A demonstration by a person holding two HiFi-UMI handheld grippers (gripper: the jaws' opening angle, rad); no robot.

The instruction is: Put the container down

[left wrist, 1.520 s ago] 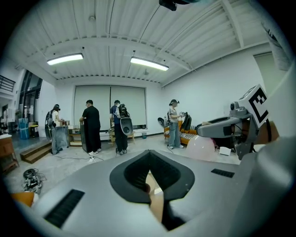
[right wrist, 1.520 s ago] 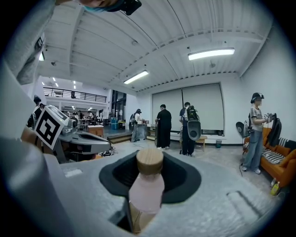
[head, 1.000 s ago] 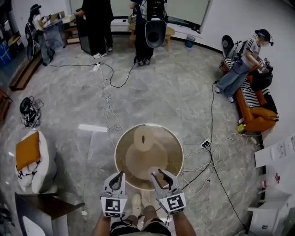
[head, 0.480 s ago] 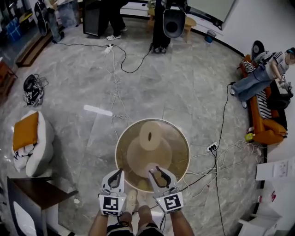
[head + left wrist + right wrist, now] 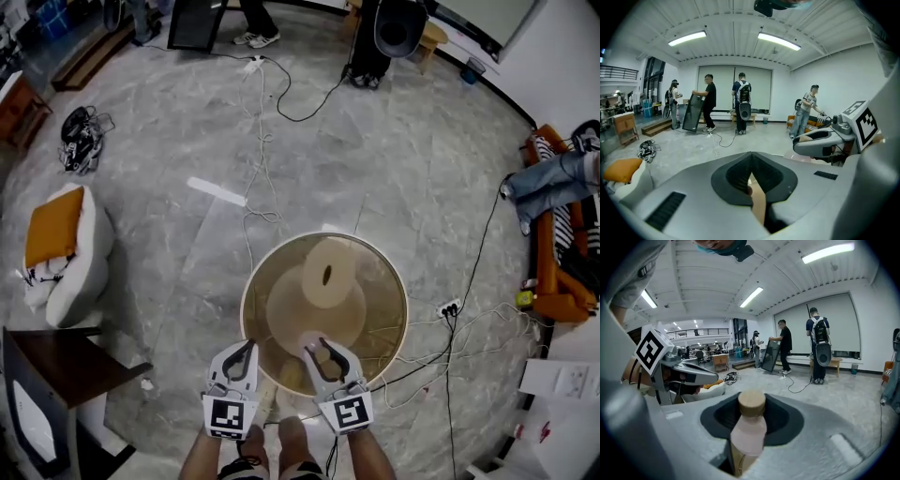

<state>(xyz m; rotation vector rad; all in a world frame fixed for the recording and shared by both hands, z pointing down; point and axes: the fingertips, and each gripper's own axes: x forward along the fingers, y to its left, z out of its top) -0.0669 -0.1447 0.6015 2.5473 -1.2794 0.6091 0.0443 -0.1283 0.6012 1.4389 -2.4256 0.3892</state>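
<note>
Grey marble-look floor [image 5: 375,169], with a round glass-topped table [image 5: 377,279] on a wooden base. The right gripper [image 5: 323,354] is clamped on the pale pink smooth container with a tan round cap [image 5: 749,430], over the table's near edge. The left gripper [image 5: 241,356] is pinched together, with nothing clearly in it. I'd keep the container upright, land its base flat on the slick glass, then let go

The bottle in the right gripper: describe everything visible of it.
The bottle has a pale pink, matte body and a round tan cap that looks like wood. It sits between the fingers of the right gripper, cap forward, gripped at its sides, over the near edge of the round table. Its base is hidden.
</note>
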